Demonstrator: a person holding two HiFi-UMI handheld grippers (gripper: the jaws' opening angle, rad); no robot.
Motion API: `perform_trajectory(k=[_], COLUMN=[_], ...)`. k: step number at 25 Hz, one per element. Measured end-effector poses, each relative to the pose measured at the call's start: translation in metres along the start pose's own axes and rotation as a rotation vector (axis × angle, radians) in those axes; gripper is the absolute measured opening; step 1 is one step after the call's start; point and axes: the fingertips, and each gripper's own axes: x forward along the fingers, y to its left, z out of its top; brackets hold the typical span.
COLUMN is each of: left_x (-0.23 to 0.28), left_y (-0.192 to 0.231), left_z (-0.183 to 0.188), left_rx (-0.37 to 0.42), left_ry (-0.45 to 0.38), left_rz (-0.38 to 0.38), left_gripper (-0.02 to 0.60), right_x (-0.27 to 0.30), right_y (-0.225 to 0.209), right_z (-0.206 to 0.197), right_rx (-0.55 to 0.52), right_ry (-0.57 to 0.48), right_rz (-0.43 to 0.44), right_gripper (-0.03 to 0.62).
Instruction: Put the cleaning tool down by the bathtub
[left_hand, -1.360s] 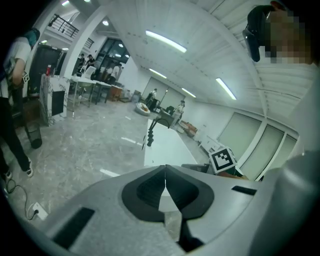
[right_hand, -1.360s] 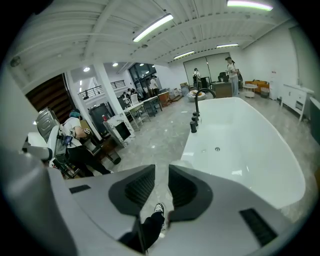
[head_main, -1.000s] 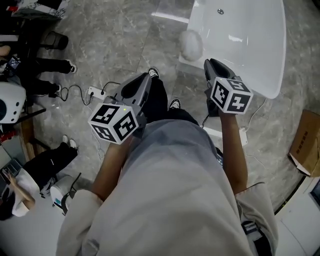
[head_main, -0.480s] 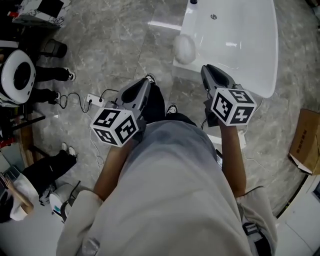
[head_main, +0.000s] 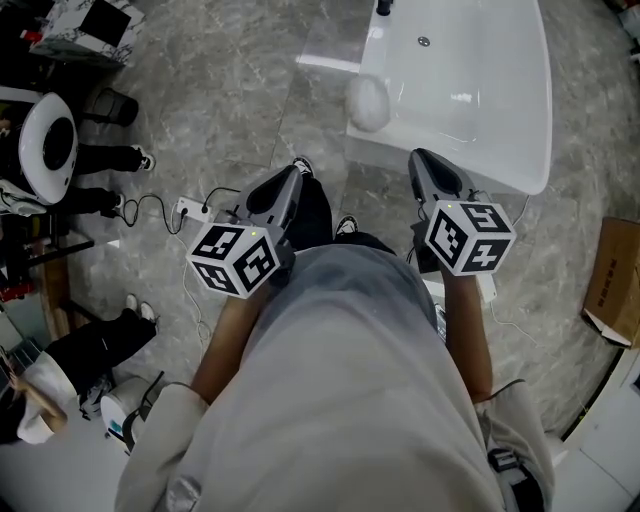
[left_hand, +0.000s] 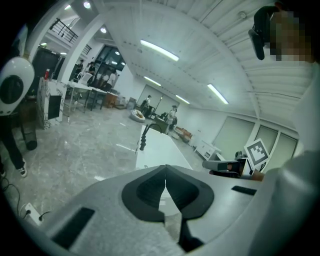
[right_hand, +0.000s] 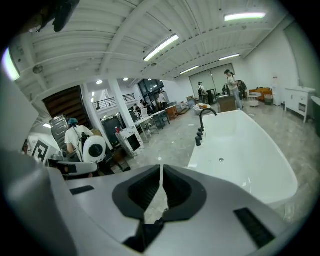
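Cleaning tool (head_main: 367, 103): a pale, fluffy ball seen from above. It lies on the grey marble floor (head_main: 230, 90), touching the near left corner of the bathtub (head_main: 500, 100). It looks round from here and no handle can be made out, so I cannot tell its long axis or which way it points.

The bathtub is white and runs lengthwise away from the person. A black faucet (right_hand: 202, 125) stands at its far left rim and a drain shows in its bottom.

The right gripper (head_main: 425, 160) hangs over the floor just before the tub's near edge, pointing forward and somewhat down, well apart from the tool. Its jaws have just been closing and are now nearly pressed together, with only a thin slit between the pads and nothing in it. The left gripper (head_main: 292, 172) is held over the person's feet, to the left of the tub, with its jaw tips pressed together on nothing.

A second ago the right gripper's tip was just beside the fluffy ball; now it is drawn back toward the person, and the gap between them is wider. The tool has kept its place at the tub's corner. The left gripper has barely shifted.

A cardboard box (head_main: 612, 285) lies at the far right, and a white power strip (head_main: 190, 212) sits on the floor left of the left gripper.
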Motion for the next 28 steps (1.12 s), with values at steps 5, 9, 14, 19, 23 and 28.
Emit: perform_trajectory(k=[5, 9, 14, 19, 23, 28], left_x=[-0.009, -0.016, -0.022, -0.017, -0.014, -0.015], left_y=[-0.004, -0.004, -0.004, 0.0, 0.004, 0.004], left_z=[-0.011, -0.019, -0.021, -0.026, -0.032, -0.042], left_rx=[-0.014, 0.0, 0.005, 0.011, -0.006, -0.064], left_ry=[0.0, 0.009, 0.023, 0.06, 0.093, 0.107], left_rz=[0.002, 0.014, 0.02, 0.012, 0.013, 0.001], left_gripper=[0.009, 0.009, 0.009, 0.009, 0.009, 0.009], right_x=[-0.02, -0.03, -0.034, -0.034, -0.029, -0.031], right_y=[0.002, 0.005, 0.006, 0.01, 0.013, 0.02], right_z=[-0.014, -0.025, -0.029, -0.027, -0.026, -0.032], right_rx=[0.031, 0.018, 0.054, 0.074, 0.098, 0.082], right_ry=[-0.006, 0.002, 0.015, 0.015, 0.02, 0.044], right_rz=[-0.004, -0.015, -0.03, 0.021, 0.079, 0.152], right_gripper=[0.017, 0.012, 0.011, 0.011, 0.011, 0.011])
